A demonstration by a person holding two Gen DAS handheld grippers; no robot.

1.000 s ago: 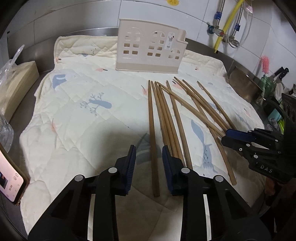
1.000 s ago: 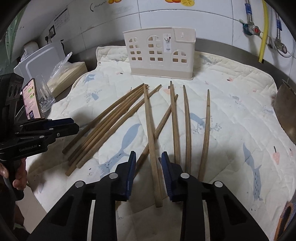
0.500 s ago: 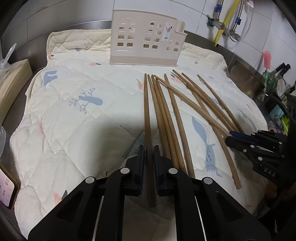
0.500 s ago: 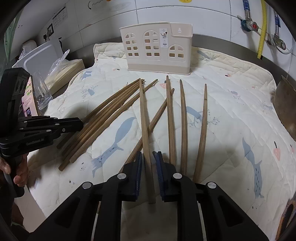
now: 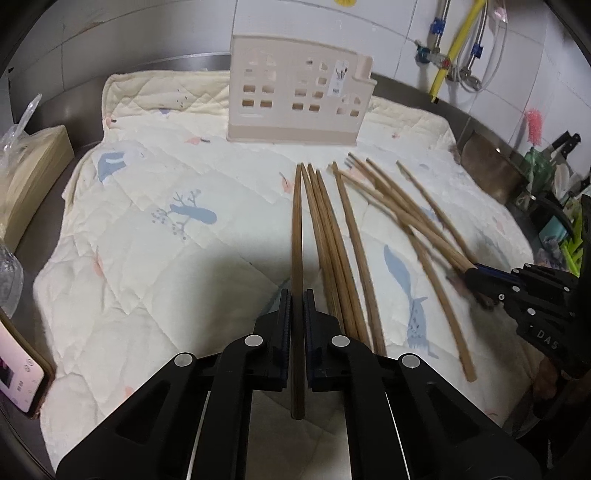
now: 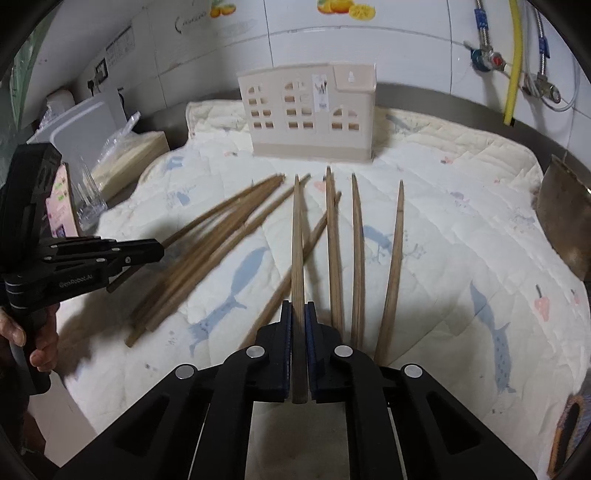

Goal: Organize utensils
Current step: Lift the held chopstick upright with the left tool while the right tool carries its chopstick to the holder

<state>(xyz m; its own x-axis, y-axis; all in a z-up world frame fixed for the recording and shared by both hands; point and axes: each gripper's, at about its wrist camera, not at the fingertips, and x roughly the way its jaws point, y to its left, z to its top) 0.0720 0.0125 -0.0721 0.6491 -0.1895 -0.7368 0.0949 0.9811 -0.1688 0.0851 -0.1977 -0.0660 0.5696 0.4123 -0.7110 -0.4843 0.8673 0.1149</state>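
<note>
1. You face a white tiled wall [image 6: 406,55] with fruit stickers [image 6: 343,7].
2. A yellow pipe [image 6: 513,59] runs down it.
3. A quilted cloth [image 5: 147,258] covers your steel tabletop [image 5: 66,110].

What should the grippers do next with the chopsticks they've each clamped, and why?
Probably lift both and carry them to the beige utensil holder standing at the back of the quilted mat. The left gripper is shut on one chopstick, the right gripper on another chopstick; both point tip-first at the holder, while the other chopsticks lie loose.
</note>
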